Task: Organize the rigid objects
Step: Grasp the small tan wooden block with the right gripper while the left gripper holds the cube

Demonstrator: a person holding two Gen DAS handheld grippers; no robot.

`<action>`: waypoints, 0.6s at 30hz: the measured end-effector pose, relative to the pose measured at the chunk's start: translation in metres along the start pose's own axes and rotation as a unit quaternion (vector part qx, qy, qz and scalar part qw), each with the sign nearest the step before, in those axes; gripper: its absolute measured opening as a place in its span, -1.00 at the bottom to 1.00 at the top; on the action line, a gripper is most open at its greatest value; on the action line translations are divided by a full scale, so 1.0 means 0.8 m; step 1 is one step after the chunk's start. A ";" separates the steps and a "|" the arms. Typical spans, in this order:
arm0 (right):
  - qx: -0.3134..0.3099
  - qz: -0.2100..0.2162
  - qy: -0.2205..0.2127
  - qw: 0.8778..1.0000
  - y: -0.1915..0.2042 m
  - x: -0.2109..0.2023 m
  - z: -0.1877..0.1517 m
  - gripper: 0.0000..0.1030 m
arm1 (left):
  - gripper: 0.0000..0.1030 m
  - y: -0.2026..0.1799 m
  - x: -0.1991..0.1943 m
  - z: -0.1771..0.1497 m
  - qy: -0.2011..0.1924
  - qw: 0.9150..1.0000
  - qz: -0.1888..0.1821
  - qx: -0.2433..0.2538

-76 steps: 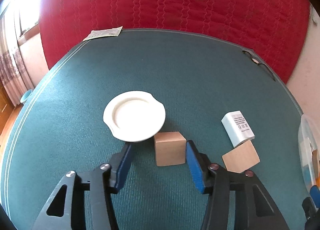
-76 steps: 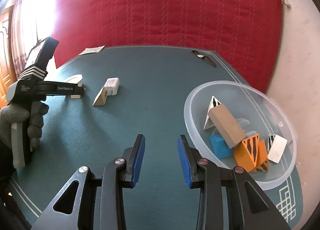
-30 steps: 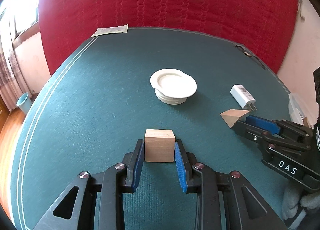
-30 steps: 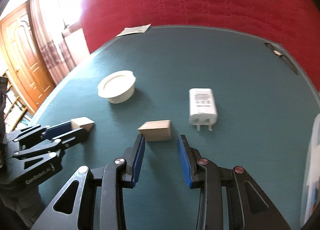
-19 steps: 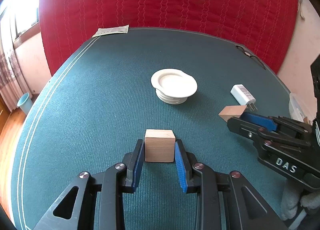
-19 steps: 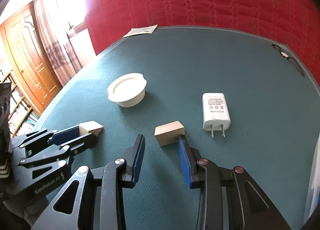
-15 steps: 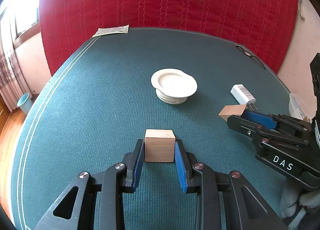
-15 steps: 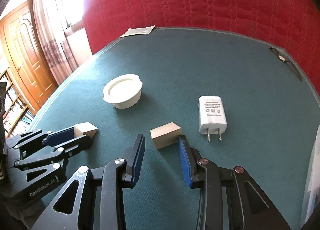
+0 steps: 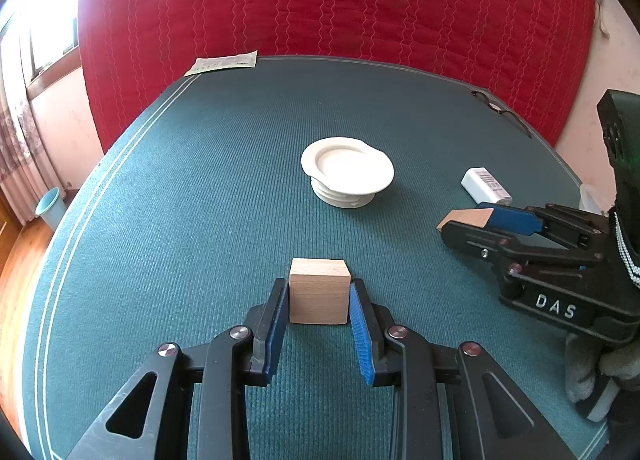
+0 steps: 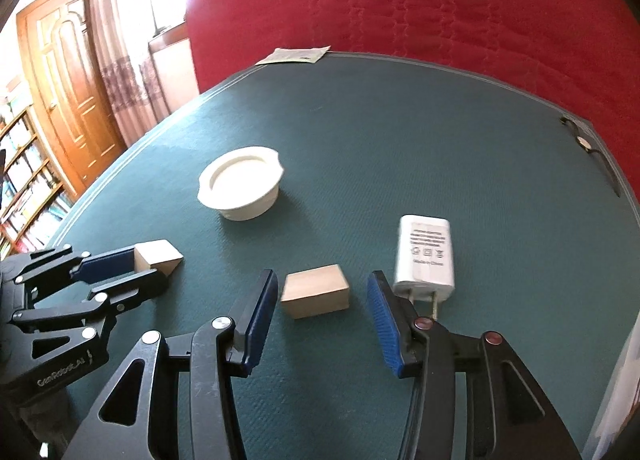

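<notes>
My left gripper (image 9: pixel 319 292) is shut on a wooden cube (image 9: pixel 319 290), held just over the green table; it also shows in the right wrist view (image 10: pixel 157 256). My right gripper (image 10: pixel 322 302) is open, its fingers on either side of a small wooden wedge block (image 10: pixel 315 296) lying on the table; in the left wrist view the block (image 9: pixel 466 217) shows between its blue pads. A white charger plug (image 10: pixel 425 254) lies just right of the right finger.
A white round lid (image 9: pixel 347 170) sits mid-table, also in the right wrist view (image 10: pixel 241 188). A paper slip (image 9: pixel 222 62) lies at the far edge. Glasses (image 9: pixel 502 112) lie at the far right edge. A clear bowl's rim (image 10: pixel 622 380) is at the right.
My right gripper has opened wider and moved forward so its fingers straddle the wedge block. My left gripper still holds the cube in the same place.
</notes>
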State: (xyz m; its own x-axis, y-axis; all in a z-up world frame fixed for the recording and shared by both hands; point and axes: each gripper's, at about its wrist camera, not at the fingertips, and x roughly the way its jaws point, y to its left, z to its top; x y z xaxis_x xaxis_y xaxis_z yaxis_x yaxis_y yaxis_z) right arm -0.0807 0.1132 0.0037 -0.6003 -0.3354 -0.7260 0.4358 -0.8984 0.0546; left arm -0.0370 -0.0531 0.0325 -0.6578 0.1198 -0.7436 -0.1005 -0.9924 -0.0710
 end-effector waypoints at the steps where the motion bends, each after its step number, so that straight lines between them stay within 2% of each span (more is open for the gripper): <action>1: -0.005 0.000 0.001 1.000 0.003 0.001 0.000 -0.07 | -0.39 0.000 0.000 0.000 0.000 1.000 0.000 0.000; 5: -0.021 -0.003 0.004 1.000 0.011 0.002 -0.001 -0.21 | -0.39 0.002 0.000 0.001 0.000 1.000 -0.001 0.000; 7: -0.024 -0.016 0.004 1.000 0.012 0.002 -0.002 -0.37 | -0.39 0.003 0.001 0.001 0.000 1.000 -0.002 0.000; 18: 0.004 -0.011 -0.009 1.000 0.012 -0.030 -0.024 -0.38 | -0.38 0.009 0.003 0.001 -0.001 1.000 -0.004 -0.002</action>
State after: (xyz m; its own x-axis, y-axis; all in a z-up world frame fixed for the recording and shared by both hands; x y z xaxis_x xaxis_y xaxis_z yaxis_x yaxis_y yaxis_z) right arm -0.0489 0.1183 0.0085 -0.6216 -0.3196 -0.7151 0.4171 -0.9078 0.0432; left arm -0.0402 -0.0596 0.0307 -0.6579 0.1274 -0.7422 -0.1031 -0.9915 -0.0789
